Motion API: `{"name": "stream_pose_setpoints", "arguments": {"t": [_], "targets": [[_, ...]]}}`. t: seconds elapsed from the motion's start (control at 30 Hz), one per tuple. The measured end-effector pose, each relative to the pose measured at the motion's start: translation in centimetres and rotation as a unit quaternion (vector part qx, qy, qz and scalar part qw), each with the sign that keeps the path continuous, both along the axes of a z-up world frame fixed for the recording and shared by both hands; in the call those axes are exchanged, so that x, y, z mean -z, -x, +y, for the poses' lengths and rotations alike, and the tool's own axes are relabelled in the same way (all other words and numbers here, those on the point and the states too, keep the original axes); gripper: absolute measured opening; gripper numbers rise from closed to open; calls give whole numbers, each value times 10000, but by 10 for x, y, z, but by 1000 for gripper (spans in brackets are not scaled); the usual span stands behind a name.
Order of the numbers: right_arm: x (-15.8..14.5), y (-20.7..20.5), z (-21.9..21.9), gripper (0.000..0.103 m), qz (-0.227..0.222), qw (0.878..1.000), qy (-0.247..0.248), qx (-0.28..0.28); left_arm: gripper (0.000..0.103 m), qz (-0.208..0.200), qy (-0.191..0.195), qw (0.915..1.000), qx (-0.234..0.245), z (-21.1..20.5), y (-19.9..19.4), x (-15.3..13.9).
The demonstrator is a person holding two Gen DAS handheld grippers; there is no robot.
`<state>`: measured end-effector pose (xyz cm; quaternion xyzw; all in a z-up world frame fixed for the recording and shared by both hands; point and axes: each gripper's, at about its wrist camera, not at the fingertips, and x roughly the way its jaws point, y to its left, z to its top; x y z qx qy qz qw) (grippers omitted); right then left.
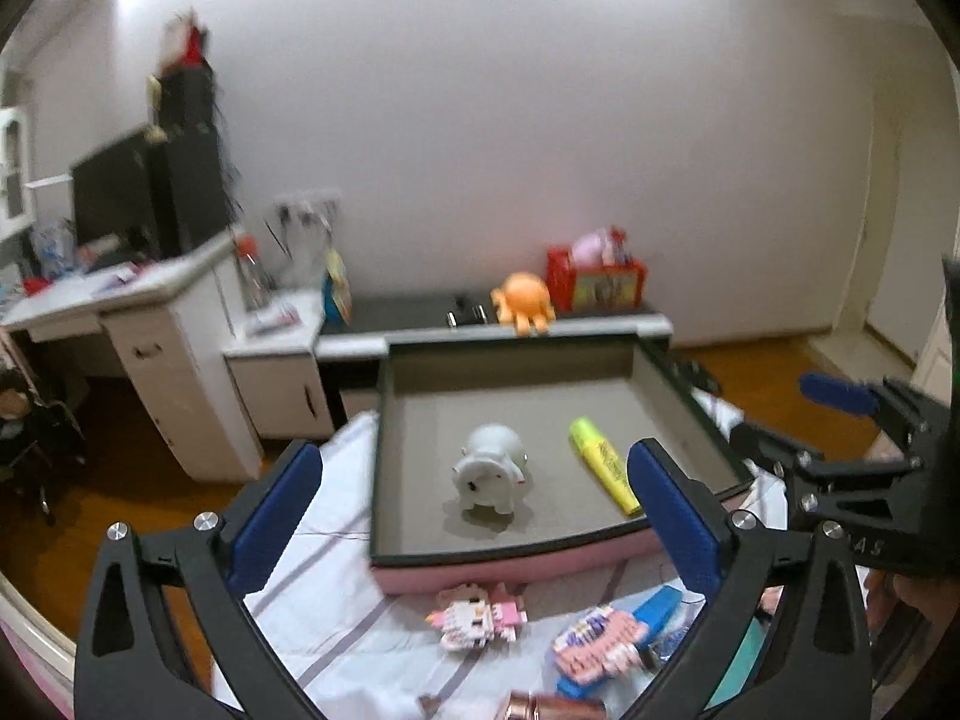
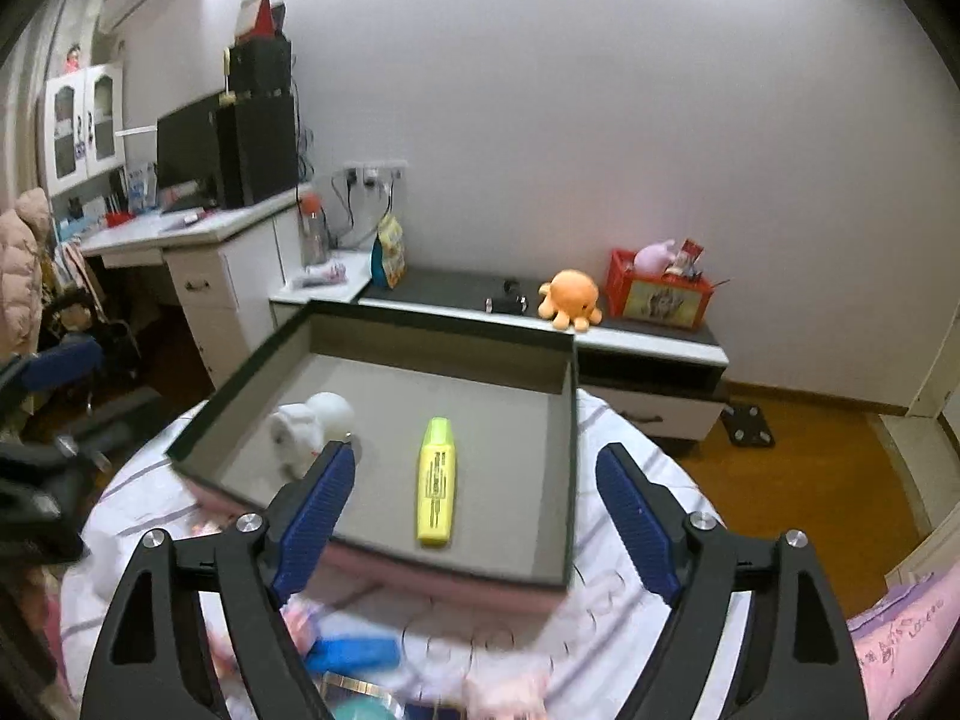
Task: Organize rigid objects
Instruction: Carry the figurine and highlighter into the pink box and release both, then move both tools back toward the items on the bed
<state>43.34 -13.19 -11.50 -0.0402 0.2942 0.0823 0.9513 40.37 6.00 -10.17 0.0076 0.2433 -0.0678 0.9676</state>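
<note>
A shallow grey tray with a pink base (image 1: pixel 414 456) (image 2: pixel 558 480) sits on a striped cloth. In it stand a white pig figurine (image 1: pixel 493 468) (image 2: pixel 306 426) and lies a yellow highlighter (image 1: pixel 605 463) (image 2: pixel 436 480). My left gripper (image 1: pixel 474 516) is open and empty, above the tray's near edge. My right gripper (image 2: pixel 474 516) is open and empty, also over the near edge; it shows at the right of the left wrist view (image 1: pixel 840 420). In front of the tray lie a pink-and-white block figure (image 1: pixel 477 615), a blue object (image 1: pixel 654 612) (image 2: pixel 354 654), a pink pack (image 1: pixel 600 639) and a copper cylinder (image 1: pixel 540 708).
A low cabinet (image 2: pixel 630 330) behind the tray holds an orange octopus plush (image 2: pixel 570 298) and a red crate (image 2: pixel 657 291). A white desk (image 2: pixel 198 240) with a monitor stands at the left. Wooden floor (image 2: pixel 810 468) lies to the right.
</note>
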Motion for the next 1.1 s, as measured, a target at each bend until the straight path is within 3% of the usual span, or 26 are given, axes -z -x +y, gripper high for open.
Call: {"name": "stream_pose_setpoints", "arguments": {"t": [0.17,0.27,0.37,0.53,0.7,0.87,1.1], "targets": [[-4,62,-15,92,-366,9993,-86,14,103,-465,160,9986,-215,13,66,-5],[2,95,-24,92,-457,9986,-250,133,103,-416,225,9985,-269,15,94,6],[11,126,-26,92,-550,9981,-51,257,103,-364,102,9986,-365,13,119,18],[34,162,-34,93,-329,9990,-87,281,103,-195,-21,9995,-238,8,156,39],[47,179,-37,93,-357,9990,-88,271,103,-192,-239,9995,14,-6,170,50],[63,176,-39,94,-128,9995,-18,293,103,-56,-308,9995,-64,-9,167,64],[86,165,-46,94,177,9991,-78,386,103,613,-372,9960,-530,12,139,101]]}}
